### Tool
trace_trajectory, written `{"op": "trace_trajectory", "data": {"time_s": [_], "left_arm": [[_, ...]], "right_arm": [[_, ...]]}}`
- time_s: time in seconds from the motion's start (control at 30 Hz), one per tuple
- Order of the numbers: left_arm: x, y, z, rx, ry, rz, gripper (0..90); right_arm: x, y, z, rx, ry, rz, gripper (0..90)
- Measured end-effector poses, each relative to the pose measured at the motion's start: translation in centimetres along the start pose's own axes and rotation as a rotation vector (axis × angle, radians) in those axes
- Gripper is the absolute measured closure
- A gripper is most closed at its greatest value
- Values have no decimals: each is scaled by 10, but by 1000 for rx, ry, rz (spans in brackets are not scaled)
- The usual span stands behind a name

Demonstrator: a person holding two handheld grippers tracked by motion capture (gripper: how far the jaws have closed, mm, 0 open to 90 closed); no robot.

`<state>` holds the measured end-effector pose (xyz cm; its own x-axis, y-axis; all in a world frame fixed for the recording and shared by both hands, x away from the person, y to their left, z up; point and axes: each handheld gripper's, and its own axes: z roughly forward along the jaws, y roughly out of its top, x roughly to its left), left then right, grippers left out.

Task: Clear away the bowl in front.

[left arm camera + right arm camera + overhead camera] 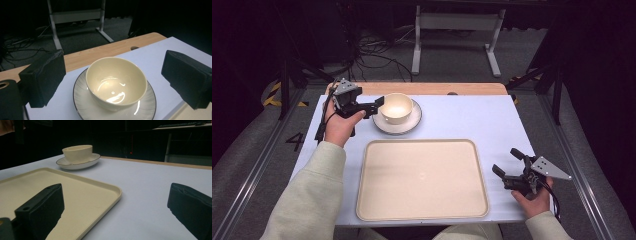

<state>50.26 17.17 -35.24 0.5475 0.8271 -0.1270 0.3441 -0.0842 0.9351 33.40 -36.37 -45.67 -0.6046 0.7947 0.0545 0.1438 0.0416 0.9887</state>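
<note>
1. Reaching toward the bowl (396, 107): left claw (381, 103) sits at the far-left part of the bench (472, 120), tips right at the bowl's left rim; can't tell if they touch it.
2. Left claw state: spread wide, gripping nothing. In the left gripper view the 2 black pads flank the bowl (116, 81), 1 on each side, both clear of its wall.
3. Left hand (341, 126) pose: wrapped around the claw body from below and behind, forearm in a pale sleeve (309, 192) running diagonally up from the bottom-left edge. Grey plate on top of the claw faces up; claw points right, toward the bowl.
4. Bowl: cream, upright, empty, standing centred on a pale plate (411, 122) with a dark rim line. The pair sits on the bench's far-left area, just beyond the tray's far edge, not touching the tray.
5. Tray (422, 180): cream, rectangular, rounded corners, flat on the near-middle of the bench, nothing on it.
6. Right claw (506, 162): near-right part of the bench, just off the tray's right edge, pointing left and away from the person. Jaws apart, nothing between them.
7. Right hand (534, 197) pose: low at the near-right corner, gripping the claw body from behind, wrist entering from the bottom edge.
8. Right gripper view: low angle along the bench, tray's corner (110, 188) between the jaws, bowl and plate well apart beyond it.
</note>
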Motion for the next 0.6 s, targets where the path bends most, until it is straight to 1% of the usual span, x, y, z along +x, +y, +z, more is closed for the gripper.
{"op": "trace_trajectory", "data": {"time_s": [0.1, 0.23, 0.33, 0.37, 0.43, 0.6], "left_arm": [[3, 2, 10, 13, 14, -11, 63], [4, 4, 20, 37, 27, -4, 63], [4, 6, 24, 42, 42, 11, 62], [4, 6, 24, 42, 42, 11, 63], [4, 7, 27, 46, 56, 15, 64], [7, 9, 37, 100, 87, 7, 65]], "right_arm": [[0, 0, 0, -1, -2, 2, 9], [0, 0, -1, -4, 0, 5, 9], [-1, 0, -1, -6, -1, 7, 11], [-1, 0, -1, -6, -1, 7, 11], [0, 0, -1, -6, -2, 7, 11], [0, 0, -1, -7, -6, 4, 11]]}}
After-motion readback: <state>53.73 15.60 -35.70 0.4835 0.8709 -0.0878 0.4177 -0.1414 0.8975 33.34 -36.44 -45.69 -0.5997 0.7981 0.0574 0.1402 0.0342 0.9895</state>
